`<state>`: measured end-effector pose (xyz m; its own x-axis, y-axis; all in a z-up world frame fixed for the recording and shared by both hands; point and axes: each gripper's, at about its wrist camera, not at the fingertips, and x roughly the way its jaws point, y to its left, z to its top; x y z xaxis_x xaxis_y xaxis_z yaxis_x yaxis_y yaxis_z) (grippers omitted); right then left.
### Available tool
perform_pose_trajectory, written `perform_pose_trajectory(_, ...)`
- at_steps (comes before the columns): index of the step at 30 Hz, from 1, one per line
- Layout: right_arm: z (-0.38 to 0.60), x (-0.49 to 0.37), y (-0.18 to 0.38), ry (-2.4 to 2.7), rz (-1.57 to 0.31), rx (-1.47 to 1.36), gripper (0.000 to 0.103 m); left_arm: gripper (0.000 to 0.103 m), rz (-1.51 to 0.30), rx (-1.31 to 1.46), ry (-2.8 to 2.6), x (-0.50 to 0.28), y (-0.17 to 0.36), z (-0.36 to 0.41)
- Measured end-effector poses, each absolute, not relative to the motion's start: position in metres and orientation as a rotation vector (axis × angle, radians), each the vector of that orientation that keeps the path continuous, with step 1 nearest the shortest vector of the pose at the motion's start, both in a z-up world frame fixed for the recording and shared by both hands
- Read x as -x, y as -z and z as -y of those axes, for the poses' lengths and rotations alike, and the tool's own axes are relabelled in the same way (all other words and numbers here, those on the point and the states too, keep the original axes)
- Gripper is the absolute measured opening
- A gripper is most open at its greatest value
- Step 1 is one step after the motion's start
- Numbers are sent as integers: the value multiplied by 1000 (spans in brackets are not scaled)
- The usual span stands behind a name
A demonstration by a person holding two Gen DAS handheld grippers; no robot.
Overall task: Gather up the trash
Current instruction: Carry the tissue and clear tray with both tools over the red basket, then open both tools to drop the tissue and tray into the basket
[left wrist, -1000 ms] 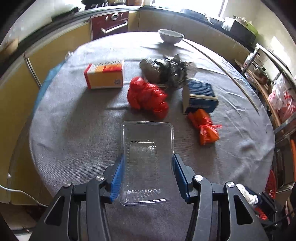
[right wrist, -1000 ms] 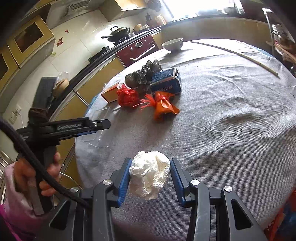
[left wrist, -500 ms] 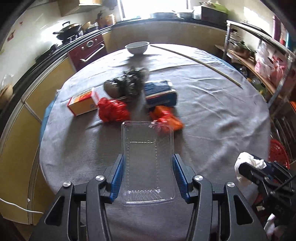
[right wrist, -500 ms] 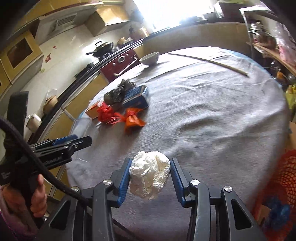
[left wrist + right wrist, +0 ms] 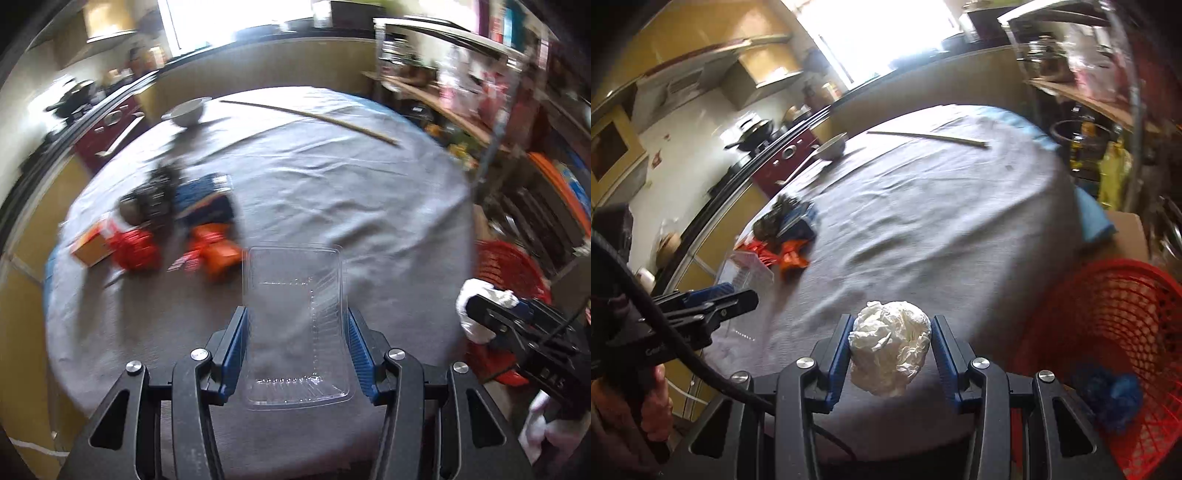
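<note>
Left gripper: clamped on clear plastic tray, over the table.
Right gripper: clamped on crumpled white paper ball; red basket at 3 o'clock.
Table trash: orange bag, 10 o'clock of tray.

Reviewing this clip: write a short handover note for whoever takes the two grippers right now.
Left hand-held gripper: shut on the clear tray, held above the table.
Right hand-held gripper: shut on the paper wad, near the table's edge beside the red basket.
Done: both pieces are picked up; something blue already lies in the basket.
Left: drop the wad and the tray into the basket, then fetch the rest from the table: red bag, orange bag, blue box, dark wrapper, orange box.
</note>
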<state>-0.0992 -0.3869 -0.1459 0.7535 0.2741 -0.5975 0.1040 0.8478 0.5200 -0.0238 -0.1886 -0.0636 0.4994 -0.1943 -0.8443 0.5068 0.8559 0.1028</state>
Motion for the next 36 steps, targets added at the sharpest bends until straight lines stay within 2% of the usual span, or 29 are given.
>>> perform_pose_trajectory(14, 482, 174, 192, 173, -744, -702, 45, 54, -987, -438, 910, 75, 82, 309)
perform_pose_trajectory(21, 520, 201, 207, 265, -738, -784, 49, 56, -1054, -458, 1033, 84, 98, 354)
perform_pose_trajectory(23, 532, 202, 209, 287, -734, -819, 56, 58, -1065, -464, 1061, 85, 102, 368)
perform_pose_trajectory(25, 538, 206, 209, 312, -733, -838, 59, 65, -1068, -475, 1063, 86, 104, 376)
perform_pose_trajectory(36, 553, 208, 190, 364, -688, -846, 60, 66, -1045, -447, 1006, 69, 87, 343)
